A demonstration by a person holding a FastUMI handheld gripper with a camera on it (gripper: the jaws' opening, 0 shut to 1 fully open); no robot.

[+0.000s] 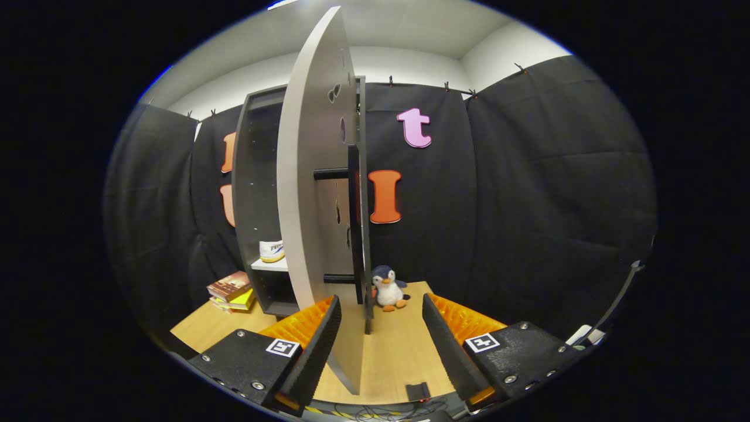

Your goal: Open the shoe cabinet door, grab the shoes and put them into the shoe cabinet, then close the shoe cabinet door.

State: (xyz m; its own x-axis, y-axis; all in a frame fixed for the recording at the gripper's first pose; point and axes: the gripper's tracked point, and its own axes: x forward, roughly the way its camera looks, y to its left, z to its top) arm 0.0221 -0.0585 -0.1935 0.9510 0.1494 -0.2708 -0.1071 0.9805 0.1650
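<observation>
The shoe cabinet [258, 193] stands ahead on the wooden table, dark inside, with its pale door [313, 193] swung out towards me, seen nearly edge-on. The door's lower edge reaches down between my fingers, close beside the left one. A long black handle [354, 223] sits on the door's far face. A white shoe [272, 251] rests on a shelf inside the cabinet, left of the door. My gripper [381, 346] is open, its fingers apart on either side of the door's edge, not pressing on it.
A plush penguin [388, 288] sits on the table just right of the cabinet, beyond my fingers. A stack of books [231, 291] lies left of the cabinet. Black cloth walls close the booth all round. A small black block [417, 391] and cables lie at the table's near edge.
</observation>
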